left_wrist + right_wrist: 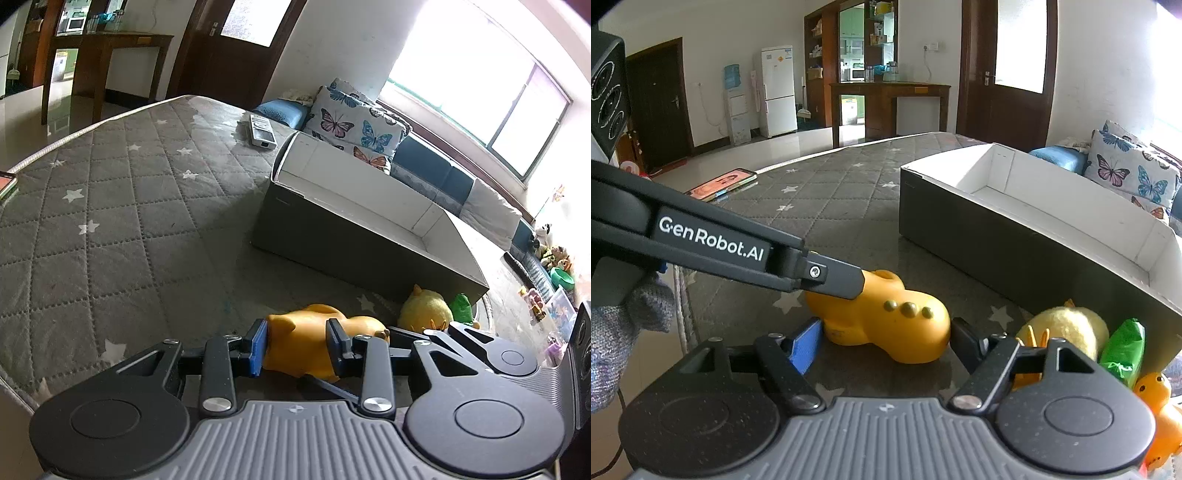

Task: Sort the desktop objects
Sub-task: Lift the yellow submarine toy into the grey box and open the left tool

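An orange rubber toy animal [306, 343] lies on the grey quilted table cover, just in front of a long open box [369, 236]. My left gripper [297, 347] is shut on the toy, its blue pad and black pad pressing on the two sides. In the right wrist view a left finger [831, 277] lies on the far end of the toy [886, 325]. My right gripper [886, 343] straddles the near end. Its jaws are closing, with the pads close beside the toy's flanks and no clear squeeze. The box [997, 243] is empty inside.
A yellow plush chick [1067, 328], a green packet [1124, 350] and a small orange duck [1156, 398] crowd the box's near corner on the right. A phone [724, 182] lies at the far left edge, a remote [261, 131] beyond the box. A gloved hand [620, 332] holds the left gripper.
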A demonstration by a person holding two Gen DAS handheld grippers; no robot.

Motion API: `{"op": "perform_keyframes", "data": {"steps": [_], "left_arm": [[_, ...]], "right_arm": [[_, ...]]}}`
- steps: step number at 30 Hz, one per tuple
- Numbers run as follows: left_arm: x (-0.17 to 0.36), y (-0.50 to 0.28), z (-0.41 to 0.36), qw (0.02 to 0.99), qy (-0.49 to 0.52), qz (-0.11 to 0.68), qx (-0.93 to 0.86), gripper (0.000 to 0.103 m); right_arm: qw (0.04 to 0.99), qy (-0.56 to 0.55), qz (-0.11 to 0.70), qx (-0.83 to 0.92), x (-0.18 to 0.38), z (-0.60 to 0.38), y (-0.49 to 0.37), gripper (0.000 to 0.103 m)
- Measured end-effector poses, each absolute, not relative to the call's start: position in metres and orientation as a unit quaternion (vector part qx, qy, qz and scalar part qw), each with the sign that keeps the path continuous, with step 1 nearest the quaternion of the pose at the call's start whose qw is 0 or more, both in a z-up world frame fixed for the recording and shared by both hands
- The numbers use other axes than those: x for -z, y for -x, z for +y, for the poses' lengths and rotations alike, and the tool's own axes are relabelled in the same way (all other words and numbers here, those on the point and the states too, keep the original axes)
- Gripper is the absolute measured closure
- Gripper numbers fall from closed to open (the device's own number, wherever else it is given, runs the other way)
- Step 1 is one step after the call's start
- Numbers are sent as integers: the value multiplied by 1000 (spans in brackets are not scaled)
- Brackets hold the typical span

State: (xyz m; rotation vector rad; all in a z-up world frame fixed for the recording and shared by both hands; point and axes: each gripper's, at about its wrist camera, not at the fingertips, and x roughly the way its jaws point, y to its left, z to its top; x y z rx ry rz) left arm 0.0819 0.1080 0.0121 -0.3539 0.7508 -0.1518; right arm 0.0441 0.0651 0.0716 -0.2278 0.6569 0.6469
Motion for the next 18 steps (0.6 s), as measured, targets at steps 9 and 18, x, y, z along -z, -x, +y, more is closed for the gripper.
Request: {"op": "perform_keyframes", "data": {"steps": [9, 18], "left_arm": [[-40, -78, 96, 922, 177, 331, 94, 67], [-78, -127, 59, 934, 164, 290, 129, 67]], "right_arm": [[908, 105, 277, -297, -98, 49, -34, 27], [933, 94, 229, -260, -138, 10, -67, 27]]}}
